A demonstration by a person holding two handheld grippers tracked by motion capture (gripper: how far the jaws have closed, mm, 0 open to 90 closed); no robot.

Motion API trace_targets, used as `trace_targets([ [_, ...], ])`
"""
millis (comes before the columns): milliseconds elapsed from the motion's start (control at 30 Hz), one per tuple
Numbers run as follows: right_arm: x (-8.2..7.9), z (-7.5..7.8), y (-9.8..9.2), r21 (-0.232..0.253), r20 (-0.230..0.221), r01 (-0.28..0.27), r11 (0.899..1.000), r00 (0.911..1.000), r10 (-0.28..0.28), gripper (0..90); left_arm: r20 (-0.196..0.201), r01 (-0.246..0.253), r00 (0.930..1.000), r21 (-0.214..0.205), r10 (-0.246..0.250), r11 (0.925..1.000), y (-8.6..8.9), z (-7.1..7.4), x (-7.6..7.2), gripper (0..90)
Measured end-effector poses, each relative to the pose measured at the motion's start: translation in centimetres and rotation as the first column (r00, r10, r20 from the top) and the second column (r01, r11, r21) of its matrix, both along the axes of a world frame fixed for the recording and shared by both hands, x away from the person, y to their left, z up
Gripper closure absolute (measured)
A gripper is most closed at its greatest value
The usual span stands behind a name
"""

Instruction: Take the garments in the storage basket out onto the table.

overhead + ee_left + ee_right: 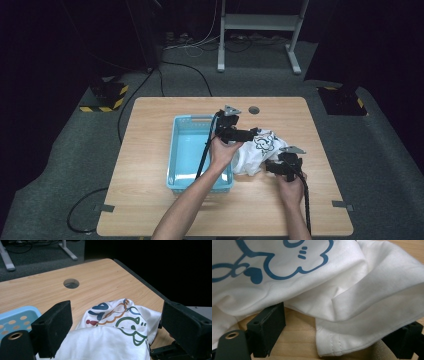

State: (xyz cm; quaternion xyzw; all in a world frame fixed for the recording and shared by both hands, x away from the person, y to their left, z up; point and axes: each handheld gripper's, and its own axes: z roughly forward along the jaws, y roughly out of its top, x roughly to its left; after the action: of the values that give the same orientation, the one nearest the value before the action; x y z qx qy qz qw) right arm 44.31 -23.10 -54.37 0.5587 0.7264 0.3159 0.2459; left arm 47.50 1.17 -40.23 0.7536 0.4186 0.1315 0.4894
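Note:
A crumpled white T-shirt (pixel 254 150) with a coloured cartoon print lies on the wooden table (pixel 150 210), just right of a light-blue perforated basket (pixel 175 150). My left gripper (pixel 254 133) hangs over the basket's right rim and points right at the shirt. In the left gripper view the left gripper (pixel 117 315) has its jaws wide apart, with the shirt (pixel 110 340) lying below and between them, untouched by the pads. My right gripper (pixel 270 166) reaches the shirt from the right. In the right gripper view the shirt's hem (pixel 332 347) drapes between the spread jaws of the right gripper (pixel 337 327).
A round cable hole (pixel 254 109) sits near the table's far edge. A corner of the basket (pixel 17 317) shows in the left gripper view. Beyond the table are a white frame's legs (pixel 295 60), loose cables and hazard-striped stand bases (pixel 107 97) on the grey floor.

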Motion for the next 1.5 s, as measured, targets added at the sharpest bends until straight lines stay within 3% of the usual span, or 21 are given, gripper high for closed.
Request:
trace_targets([
  [1500,0.0,0.0,0.0,0.0,0.0,0.0,1.0,1.0,0.0,12.9,0.05,0.019,0.9985,0.031,-0.02,0.9993,4.1,2.7,-0.9,6.5],
])
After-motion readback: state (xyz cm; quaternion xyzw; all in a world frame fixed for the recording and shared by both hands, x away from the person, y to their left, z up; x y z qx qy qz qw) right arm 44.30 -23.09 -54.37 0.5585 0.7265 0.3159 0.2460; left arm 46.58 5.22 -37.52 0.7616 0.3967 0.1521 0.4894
